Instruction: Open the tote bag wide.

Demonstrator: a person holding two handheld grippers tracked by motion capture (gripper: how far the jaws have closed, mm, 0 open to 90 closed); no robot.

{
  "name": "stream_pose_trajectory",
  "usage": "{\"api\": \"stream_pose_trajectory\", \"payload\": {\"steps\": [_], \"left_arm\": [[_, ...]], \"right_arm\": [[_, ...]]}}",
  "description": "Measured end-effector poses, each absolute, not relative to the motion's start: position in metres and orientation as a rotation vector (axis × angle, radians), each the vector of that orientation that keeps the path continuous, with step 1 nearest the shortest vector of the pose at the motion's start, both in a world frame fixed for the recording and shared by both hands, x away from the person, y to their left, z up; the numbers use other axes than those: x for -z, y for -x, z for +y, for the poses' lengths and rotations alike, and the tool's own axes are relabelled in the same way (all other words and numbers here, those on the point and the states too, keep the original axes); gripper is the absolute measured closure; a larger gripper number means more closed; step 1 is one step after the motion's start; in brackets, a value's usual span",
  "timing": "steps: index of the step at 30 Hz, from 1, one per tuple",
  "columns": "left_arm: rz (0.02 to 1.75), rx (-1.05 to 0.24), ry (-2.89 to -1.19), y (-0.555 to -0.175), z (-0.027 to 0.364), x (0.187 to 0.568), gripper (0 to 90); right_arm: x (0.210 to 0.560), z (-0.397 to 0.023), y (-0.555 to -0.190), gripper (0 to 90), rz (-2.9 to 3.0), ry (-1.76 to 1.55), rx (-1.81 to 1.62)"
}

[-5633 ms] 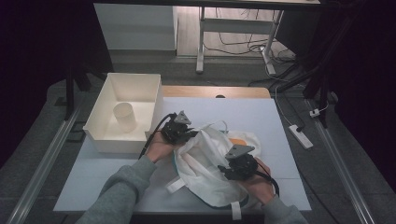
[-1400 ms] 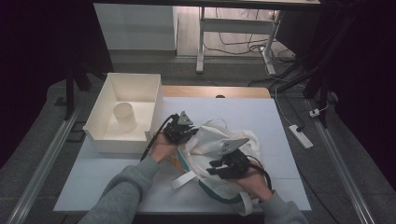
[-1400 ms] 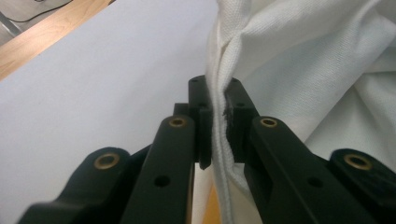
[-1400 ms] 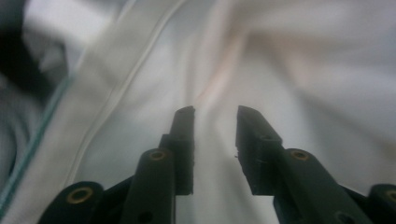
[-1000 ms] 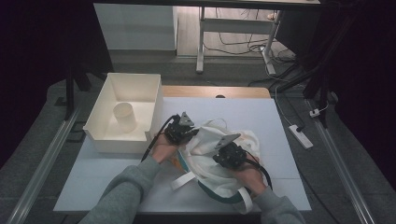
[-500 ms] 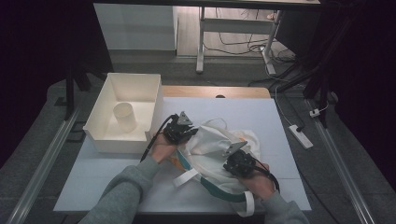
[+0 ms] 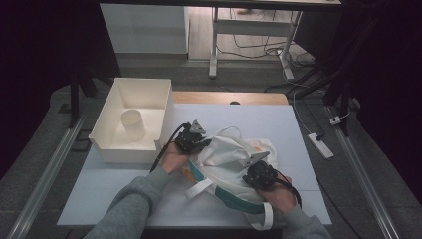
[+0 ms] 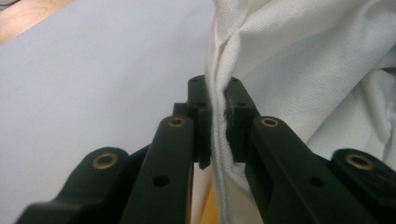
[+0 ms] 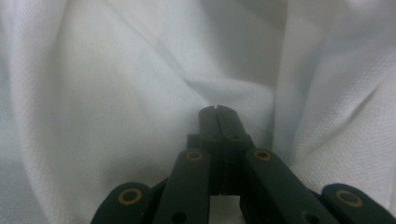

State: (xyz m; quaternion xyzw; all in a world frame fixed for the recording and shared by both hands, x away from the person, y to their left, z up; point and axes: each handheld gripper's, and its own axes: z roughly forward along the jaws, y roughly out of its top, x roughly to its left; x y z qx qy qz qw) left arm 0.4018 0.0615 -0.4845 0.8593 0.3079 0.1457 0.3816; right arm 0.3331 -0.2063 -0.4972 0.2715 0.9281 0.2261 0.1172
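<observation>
A white cloth bag (image 7: 224, 152) with green trim and loose white straps lies crumpled on the white table (image 7: 278, 124). At its left edge my left gripper (image 7: 201, 144) is shut on a folded hem of the bag (image 8: 303, 56); in the left gripper view the hem runs up between the jaws of this gripper (image 8: 217, 100). My right gripper (image 7: 251, 170) rests on the bag's near right part. Its jaws are shut tight, tip against tip (image 9: 217, 112), and pushed into folds of the white fabric (image 9: 116, 70). I see nothing pinched at the tips.
A white bin (image 7: 114, 144) stands at the table's left with a pale cup (image 7: 133, 123) inside, close behind the left hand. A wooden strip (image 7: 229, 97) edges the far side. A power strip (image 7: 320, 145) lies on the floor at the right.
My right gripper has slid from over the bag's middle toward the near right, and the fabric has settled lower with it. The left gripper has kept still on the hem.
</observation>
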Motion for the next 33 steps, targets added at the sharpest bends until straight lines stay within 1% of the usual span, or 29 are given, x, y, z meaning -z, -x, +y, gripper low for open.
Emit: {"api": "stream_pose_trajectory", "payload": {"steps": [4,6,8,13,16,20,23,27,31,33], "left_arm": [[0.781,-0.376,-2.186,-0.4,0.062,0.482,81.7],[0.782,-0.356,-2.175,-0.4,0.063,0.482,76.5],[0.775,-0.334,-2.163,-0.4,0.065,0.48,68.0],[0.745,-0.309,-2.145,-0.395,0.07,0.471,54.9],[0.737,-0.296,-2.133,-0.391,0.072,0.467,49.1],[0.725,-0.271,-2.123,-0.388,0.076,0.461,44.8],[0.716,-0.256,-2.119,-0.385,0.076,0.457,42.4],[0.696,-0.254,-2.119,-0.379,0.079,0.45,40.1],[0.673,-0.246,-2.116,-0.372,0.084,0.442,38.3],[0.662,-0.249,-2.113,-0.368,0.088,0.437,37.9]], "right_arm": [[0.491,-0.209,-0.333,89.8,2.687,-0.785,-0.777],[0.486,-0.21,-0.331,89.8,2.666,-0.779,-0.855],[0.48,-0.212,-0.329,89.8,2.638,-0.775,-0.92],[0.47,-0.216,-0.326,89.8,2.559,-0.727,-1.021],[0.467,-0.221,-0.326,89.8,2.523,-0.732,-1.062],[0.465,-0.228,-0.327,89.3,2.487,-0.746,-1.108],[0.464,-0.232,-0.328,80.0,2.471,-0.758,-1.141],[0.463,-0.235,-0.328,69.9,2.453,-0.772,-1.18],[0.462,-0.237,-0.328,63.6,2.438,-0.765,-1.204],[0.461,-0.237,-0.328,61.9,2.431,-0.759,-1.218]]}}
